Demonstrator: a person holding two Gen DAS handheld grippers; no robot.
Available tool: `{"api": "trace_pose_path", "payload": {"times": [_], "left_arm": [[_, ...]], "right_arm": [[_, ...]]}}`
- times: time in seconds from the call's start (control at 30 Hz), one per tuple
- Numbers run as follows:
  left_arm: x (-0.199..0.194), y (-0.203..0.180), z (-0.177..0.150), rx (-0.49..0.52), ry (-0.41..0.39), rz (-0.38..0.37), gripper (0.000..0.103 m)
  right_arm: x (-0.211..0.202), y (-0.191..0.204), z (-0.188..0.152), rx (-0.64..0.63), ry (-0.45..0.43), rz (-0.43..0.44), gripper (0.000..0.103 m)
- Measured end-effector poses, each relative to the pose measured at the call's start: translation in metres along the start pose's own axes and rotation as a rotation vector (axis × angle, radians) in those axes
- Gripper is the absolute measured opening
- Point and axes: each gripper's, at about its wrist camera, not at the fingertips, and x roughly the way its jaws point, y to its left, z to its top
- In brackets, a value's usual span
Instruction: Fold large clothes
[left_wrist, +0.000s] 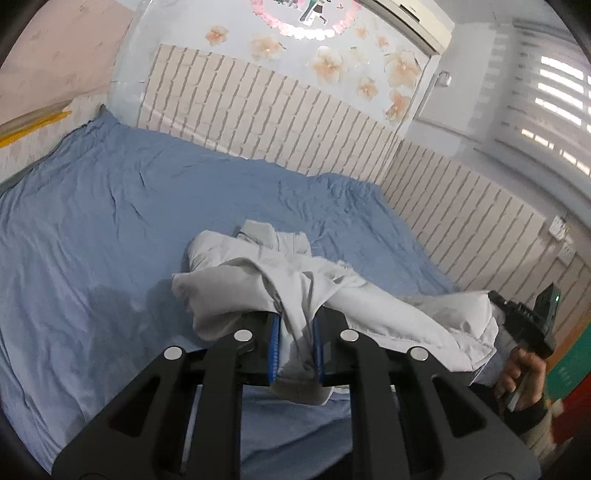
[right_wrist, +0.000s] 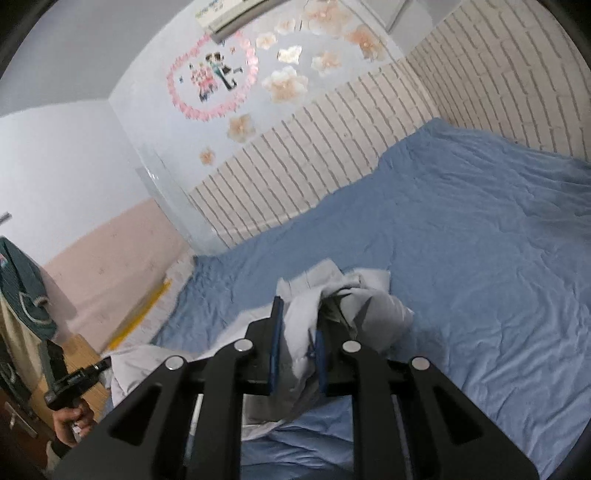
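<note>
A pale grey-white garment (left_wrist: 229, 266) hangs bunched above the blue bed sheet (left_wrist: 110, 221). My left gripper (left_wrist: 297, 321) is shut on a fold of it, with cloth pinched between the blue pads (left_wrist: 275, 343). In the right wrist view the same garment (right_wrist: 369, 306) drapes forward from my right gripper (right_wrist: 297, 321), which is shut on another gathered part of it. The cloth stretches between the two grippers and trails down to the sheet (right_wrist: 480, 240). Each view shows the other gripper's black body at its edge, with its fingertips hidden by cloth.
The bed fills a corner bounded by brick-pattern wall panels (left_wrist: 280, 122). A person's hand (left_wrist: 517, 369) grips the right tool's handle; the other hand (right_wrist: 70, 421) holds the left one. A wooden cabinet (right_wrist: 74, 354) and hanging dark clothes (right_wrist: 22, 288) stand beside the bed.
</note>
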Motion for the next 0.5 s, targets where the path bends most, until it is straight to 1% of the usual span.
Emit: {"api": "trace_pose_path", "payload": {"times": [0.03,0.1,0.17,0.2,0.23,0.27,0.3,0.33,0.37,0.4,0.43,0.5], "left_arm": [[-0.007,-0.002,0.001,-0.002,-0.002,-0.008,0.012],[-0.011,0.003,0.012,-0.027,0.002,-0.022,0.012],[0.009,0.003,0.019,-0.048,0.01,-0.032,0.012],[0.018,0.006,0.024,-0.052,0.007,-0.021,0.012],[0.013,0.01,0.022,-0.058,0.005,-0.013,0.012],[0.022,0.019,0.028,-0.069,0.0,-0.006,0.012],[0.036,0.022,0.032,-0.082,0.001,0.002,0.012],[0.048,0.03,0.037,-0.1,0.012,0.013,0.012],[0.074,0.026,0.042,-0.108,0.021,0.019,0.012],[0.087,0.032,0.047,-0.114,0.03,0.03,0.012],[0.103,0.035,0.052,-0.105,0.052,0.049,0.012],[0.122,0.04,0.058,-0.099,0.056,0.066,0.013]], "right_arm": [[-0.005,0.002,0.002,0.003,-0.008,0.006,0.015],[-0.004,0.006,0.007,-0.006,-0.009,0.008,0.015],[0.003,0.01,0.015,-0.038,-0.005,-0.004,0.015],[0.012,0.011,0.019,-0.05,-0.003,-0.005,0.015],[0.019,0.011,0.024,-0.048,0.002,-0.008,0.015],[0.025,0.008,0.028,-0.042,0.007,-0.009,0.015],[0.039,0.008,0.034,-0.035,0.02,-0.013,0.015],[0.043,0.006,0.037,-0.033,0.027,-0.019,0.015],[0.054,0.003,0.041,-0.027,0.034,-0.031,0.015],[0.067,0.0,0.045,-0.02,0.042,-0.04,0.015],[0.083,-0.003,0.05,-0.007,0.051,-0.051,0.015],[0.112,-0.011,0.061,0.026,0.061,-0.066,0.015]]}}
